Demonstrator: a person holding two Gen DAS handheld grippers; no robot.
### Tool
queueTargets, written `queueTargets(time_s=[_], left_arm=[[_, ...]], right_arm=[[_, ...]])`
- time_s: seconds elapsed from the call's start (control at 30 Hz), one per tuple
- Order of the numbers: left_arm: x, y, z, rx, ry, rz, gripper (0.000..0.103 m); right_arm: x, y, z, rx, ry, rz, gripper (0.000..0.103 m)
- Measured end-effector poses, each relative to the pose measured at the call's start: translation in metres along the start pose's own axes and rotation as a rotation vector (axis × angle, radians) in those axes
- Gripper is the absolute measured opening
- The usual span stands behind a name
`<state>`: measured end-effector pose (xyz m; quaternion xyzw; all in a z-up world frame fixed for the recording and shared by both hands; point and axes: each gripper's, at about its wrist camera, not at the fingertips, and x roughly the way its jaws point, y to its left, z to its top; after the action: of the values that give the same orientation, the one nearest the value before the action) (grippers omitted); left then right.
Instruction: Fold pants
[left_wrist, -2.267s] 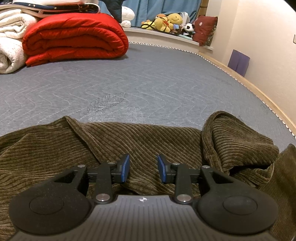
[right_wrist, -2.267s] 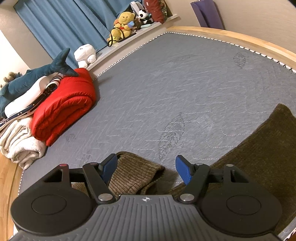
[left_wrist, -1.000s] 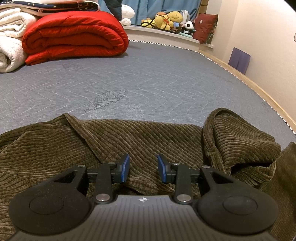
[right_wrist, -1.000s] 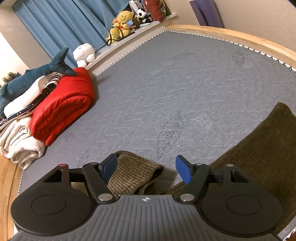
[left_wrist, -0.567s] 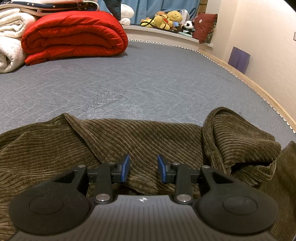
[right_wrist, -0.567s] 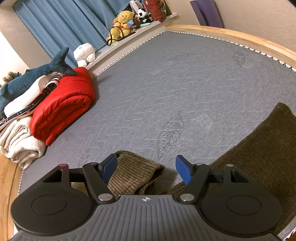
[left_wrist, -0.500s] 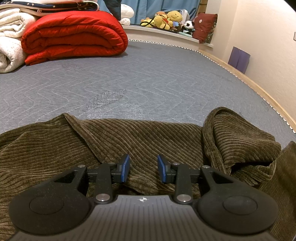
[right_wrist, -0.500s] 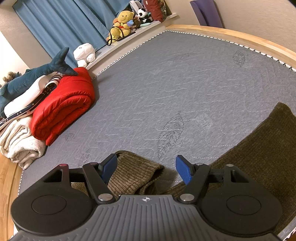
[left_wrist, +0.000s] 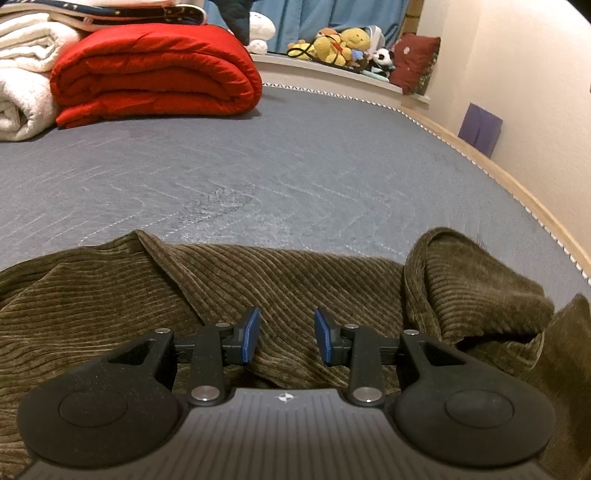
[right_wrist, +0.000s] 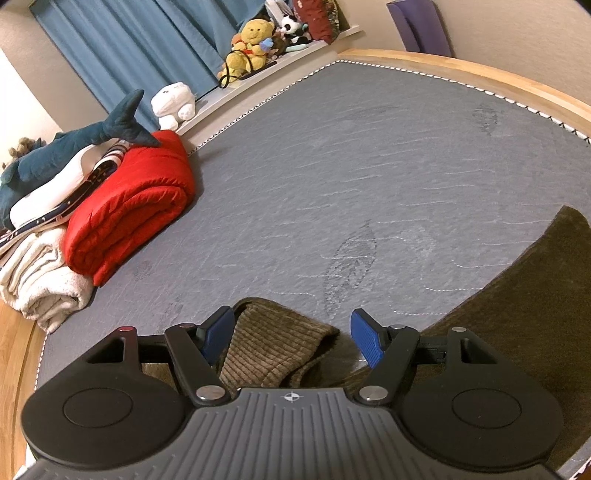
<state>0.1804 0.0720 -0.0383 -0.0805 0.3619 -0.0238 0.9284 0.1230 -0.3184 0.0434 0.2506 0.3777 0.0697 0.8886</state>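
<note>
Olive-brown corduroy pants lie rumpled across the near part of a grey mattress, with a bunched fold at the right. My left gripper hovers low over the cloth, its blue pads a short gap apart and nothing pinched between them. In the right wrist view, my right gripper stands wide open over a humped fold of the pants that lies between the jaws, close to the left pad. A flat stretch of the pants runs off to the right.
A folded red quilt and rolled white blankets sit at the far left of the mattress, with a blue shark plush on top. Stuffed toys line the sill. A wooden bed rim bounds the right side.
</note>
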Motion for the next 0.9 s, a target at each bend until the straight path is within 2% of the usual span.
queueTargets(time_s=[0.17, 0.47, 0.7, 0.8, 0.9], left_arm=[[-0.013, 0.01, 0.007, -0.024, -0.02, -0.006, 0.037], [-0.029, 0.038, 0.011, -0.081, -0.008, -0.014, 0.037], [-0.048, 0.066, 0.014, -0.129, -0.013, -0.022, 0.037], [-0.052, 0.074, 0.013, -0.141, -0.007, -0.023, 0.043], [-0.053, 0.082, 0.014, -0.155, -0.002, -0.012, 0.043]], right_arm=[[0.009, 0.008, -0.002, -0.031, 0.009, -0.012, 0.072], [0.039, 0.028, -0.011, -0.113, 0.042, -0.025, 0.071], [0.082, 0.025, -0.026, -0.137, 0.163, -0.038, 0.072], [0.104, 0.019, -0.038, -0.13, 0.227, -0.045, 0.072], [0.121, 0.023, -0.052, -0.154, 0.246, -0.032, 0.072]])
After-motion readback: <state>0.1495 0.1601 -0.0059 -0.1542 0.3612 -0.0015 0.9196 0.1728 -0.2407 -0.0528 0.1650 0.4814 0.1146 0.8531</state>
